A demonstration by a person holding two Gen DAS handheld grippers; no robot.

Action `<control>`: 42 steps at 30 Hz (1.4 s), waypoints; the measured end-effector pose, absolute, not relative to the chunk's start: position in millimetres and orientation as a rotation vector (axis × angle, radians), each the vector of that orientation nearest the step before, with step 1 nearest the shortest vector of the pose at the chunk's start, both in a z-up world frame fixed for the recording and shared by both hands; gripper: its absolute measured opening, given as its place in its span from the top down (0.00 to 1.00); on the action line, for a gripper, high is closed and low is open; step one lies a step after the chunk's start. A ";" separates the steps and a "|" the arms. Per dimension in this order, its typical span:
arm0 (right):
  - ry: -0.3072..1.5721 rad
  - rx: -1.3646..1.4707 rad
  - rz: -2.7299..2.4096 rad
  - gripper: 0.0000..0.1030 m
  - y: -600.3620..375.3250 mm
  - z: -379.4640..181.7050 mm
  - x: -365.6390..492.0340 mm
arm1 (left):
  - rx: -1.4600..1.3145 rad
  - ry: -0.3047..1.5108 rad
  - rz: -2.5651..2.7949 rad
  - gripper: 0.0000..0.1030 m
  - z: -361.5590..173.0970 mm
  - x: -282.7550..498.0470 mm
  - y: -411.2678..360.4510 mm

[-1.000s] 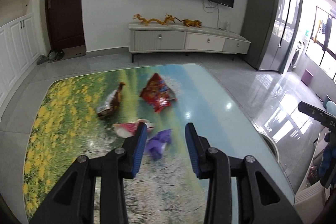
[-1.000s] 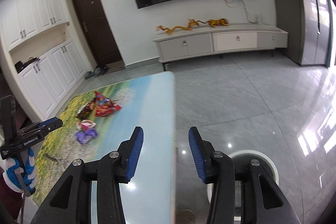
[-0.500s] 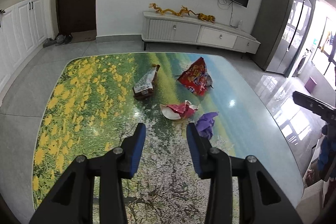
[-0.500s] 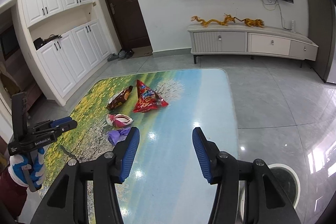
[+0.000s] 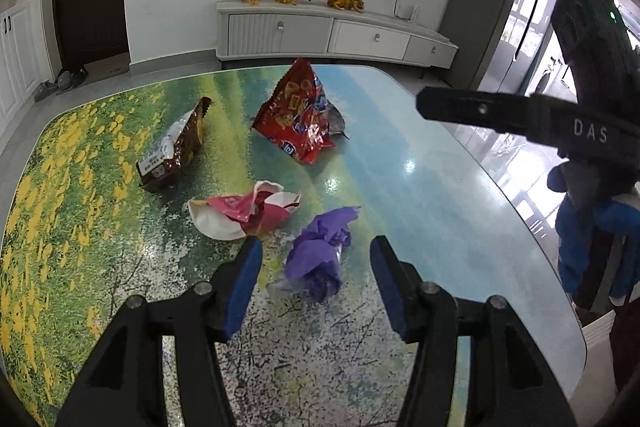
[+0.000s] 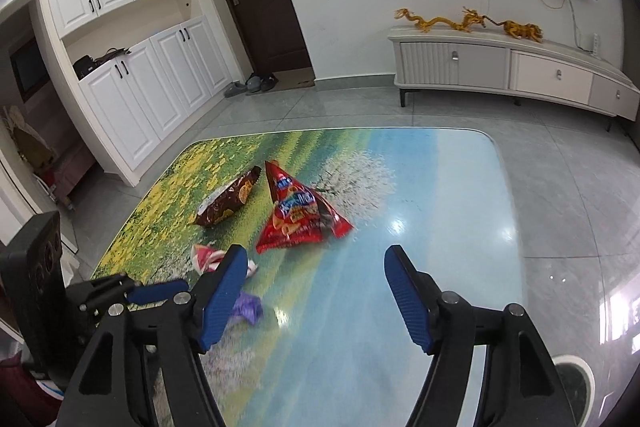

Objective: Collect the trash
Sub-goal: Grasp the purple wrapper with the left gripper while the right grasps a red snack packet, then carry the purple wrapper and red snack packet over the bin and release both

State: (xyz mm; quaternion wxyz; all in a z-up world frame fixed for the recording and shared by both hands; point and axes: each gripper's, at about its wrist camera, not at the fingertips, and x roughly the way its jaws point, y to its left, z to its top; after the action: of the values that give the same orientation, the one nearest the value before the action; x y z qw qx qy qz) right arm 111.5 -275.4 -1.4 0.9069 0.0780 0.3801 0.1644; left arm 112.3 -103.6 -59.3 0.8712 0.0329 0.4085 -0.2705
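Observation:
Four pieces of trash lie on the landscape-print table (image 5: 420,195). A crumpled purple wrapper (image 5: 320,255) lies between the jaws of my open left gripper (image 5: 314,259), just ahead of them. A pink-and-white wrapper (image 5: 244,213), a brown snack bag (image 5: 176,147) and a red chip bag (image 5: 300,115) lie farther off. My right gripper (image 6: 316,275) is open and empty above the table (image 6: 420,187), the red chip bag (image 6: 300,215) ahead of it. The brown bag (image 6: 226,201), pink wrapper (image 6: 208,257) and purple wrapper (image 6: 248,307) show to its left.
The right gripper's body (image 5: 520,115) crosses the left wrist view at upper right. The left gripper (image 6: 132,293) shows at lower left in the right wrist view. A round white bin (image 6: 576,379) stands on the floor beside the table. A TV cabinet (image 6: 500,71) lines the far wall.
Both grippers have moved forward and lower over the table. The left gripper now brackets the purple wrapper and its jaws are wider. The right gripper turned left toward the trash.

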 end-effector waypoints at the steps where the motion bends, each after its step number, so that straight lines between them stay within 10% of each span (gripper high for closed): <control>1: 0.786 0.161 0.350 0.33 -272.5 -3.7 118.9 | 0.072 0.859 -0.564 0.48 -62.7 114.5 -104.9; 15: 0.806 0.142 0.445 0.33 -226.9 -33.7 200.3 | -0.034 0.903 -0.581 0.72 -79.6 135.1 -89.9; 19: 0.838 0.123 0.438 0.71 -224.8 -44.9 203.6 | -0.051 0.900 -0.577 0.72 -77.3 133.5 -85.1; 23: 0.819 0.121 0.426 0.86 -232.5 -43.7 188.3 | -0.030 0.879 -0.560 0.72 -71.5 124.0 -84.5; 42: 0.750 0.200 0.257 0.88 -298.9 -3.5 18.2 | 0.098 0.639 -0.413 0.73 16.9 24.9 -87.7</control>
State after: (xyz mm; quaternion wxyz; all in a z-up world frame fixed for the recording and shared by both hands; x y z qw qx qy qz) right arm 18.2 -298.9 -3.5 0.9176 0.0972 0.3646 0.1249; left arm 24.9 -87.7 16.9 0.9273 0.0480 0.3117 -0.2016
